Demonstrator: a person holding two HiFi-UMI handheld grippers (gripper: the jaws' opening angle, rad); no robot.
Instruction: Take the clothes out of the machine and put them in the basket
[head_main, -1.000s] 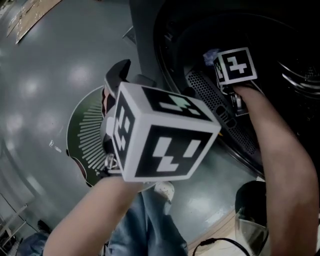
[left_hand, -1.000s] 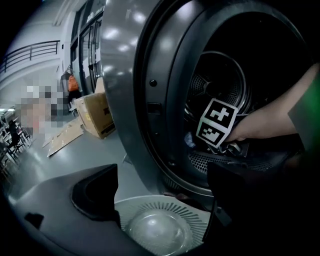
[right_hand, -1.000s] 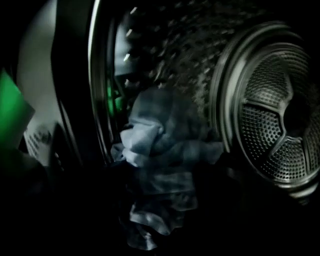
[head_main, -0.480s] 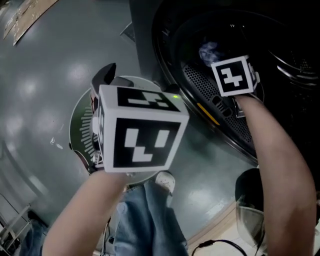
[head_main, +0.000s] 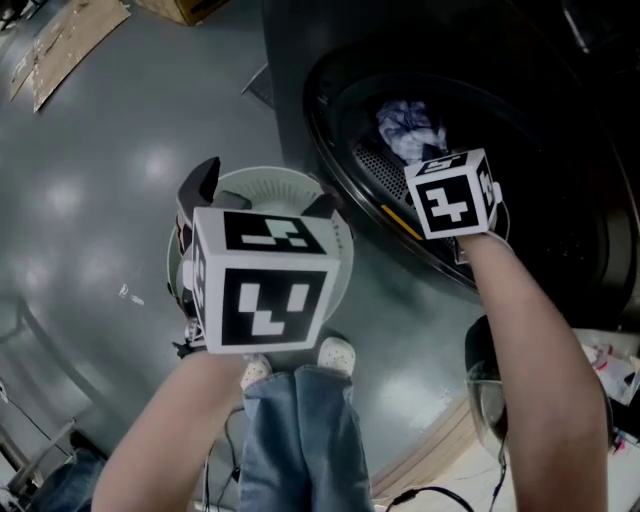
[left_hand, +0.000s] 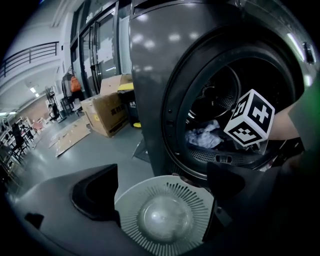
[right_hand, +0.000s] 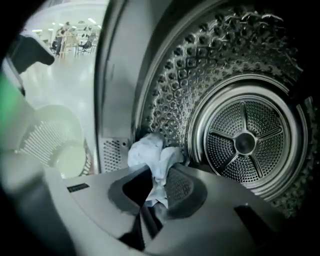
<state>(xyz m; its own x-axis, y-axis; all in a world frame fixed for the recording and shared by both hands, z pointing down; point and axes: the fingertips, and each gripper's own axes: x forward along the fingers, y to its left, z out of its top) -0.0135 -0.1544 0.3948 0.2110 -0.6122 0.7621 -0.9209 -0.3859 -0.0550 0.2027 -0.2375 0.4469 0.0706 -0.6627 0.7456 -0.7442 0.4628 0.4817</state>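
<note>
Cloth (head_main: 408, 128) of pale blue colour, crumpled, is in the open mouth of the machine (head_main: 330, 150), just above the lower lip of the round opening. In the head view your right hand-held gripper (head_main: 432, 165) reaches into this opening from the near side, and the cloth stands just beyond its marker cube. Your left hand-held gripper (head_main: 262, 200) is outside the machine, to the left, above the white basket (head_main: 290, 178). The basket stands on the grey floor (head_main: 100, 150), just beside the machine front. Near the bottom edge you see your jeans (head_main: 295, 430) and one light shoe (head_main: 335, 352).

In the left gripper view the two dark jaws stand wide apart and hold nothing. Between them, lower down, you look into the round slatted basket, and it has no clothes in it. To the right the machine opening shows the cloth and the marker cube of your right hand-held gripper beside it. Far to the left some cardboard boxes (left_hand: 107, 110) stand on the floor.

In the right gripper view the jaws have just been closing, and now they are almost together with a fold of the cloth pinched between them. The rest of the cloth rises in a bunch above the jaw tips. Behind it is the perforated wall of the drum (right_hand: 245, 142), and the basket shows at the left, outside the door opening.
</note>
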